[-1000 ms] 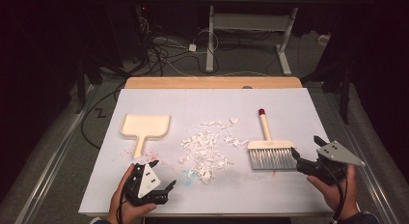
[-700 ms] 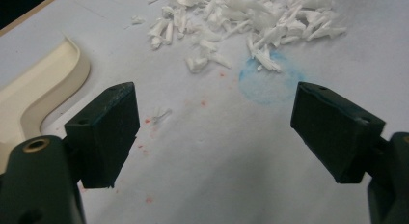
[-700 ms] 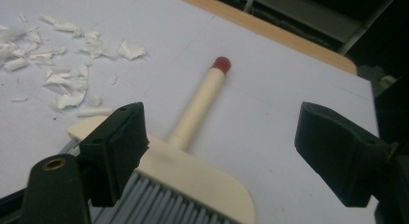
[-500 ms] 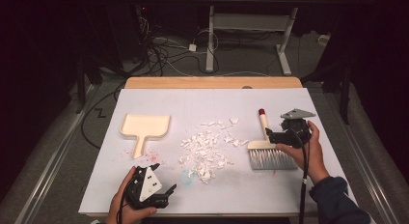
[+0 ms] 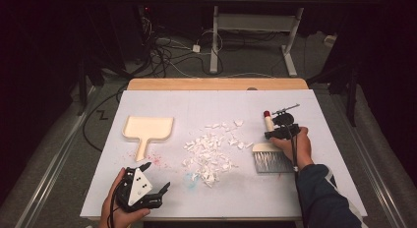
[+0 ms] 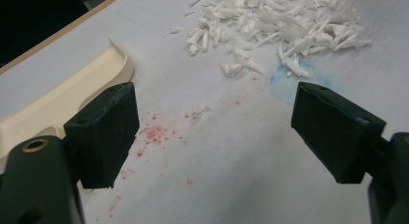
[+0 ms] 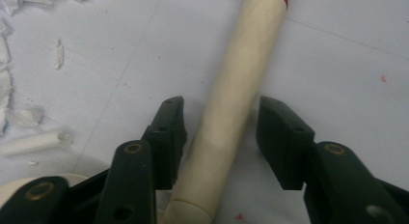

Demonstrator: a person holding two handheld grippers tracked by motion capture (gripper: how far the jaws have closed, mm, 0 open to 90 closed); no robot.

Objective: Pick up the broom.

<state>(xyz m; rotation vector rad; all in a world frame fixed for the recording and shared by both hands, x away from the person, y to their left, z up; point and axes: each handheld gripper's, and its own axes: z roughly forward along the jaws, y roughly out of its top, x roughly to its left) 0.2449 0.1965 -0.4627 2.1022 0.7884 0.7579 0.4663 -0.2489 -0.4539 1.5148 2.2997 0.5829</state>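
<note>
The right claw (image 7: 219,132) straddles the brush (image 5: 271,154) handle, jaws parted, not yet clenched. Stiff, light wood: mid-handle looks the best hold. At seven o'clock of the scraps (image 5: 212,152), the left claw (image 5: 156,177) waits released.

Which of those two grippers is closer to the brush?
Right. The right gripper straddles the brush handle, jaws open on either side. The left gripper hovers far across the scrap pile.

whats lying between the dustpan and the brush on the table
A pile of white scraps lies between the dustpan and the brush, clear in the high view.
</note>
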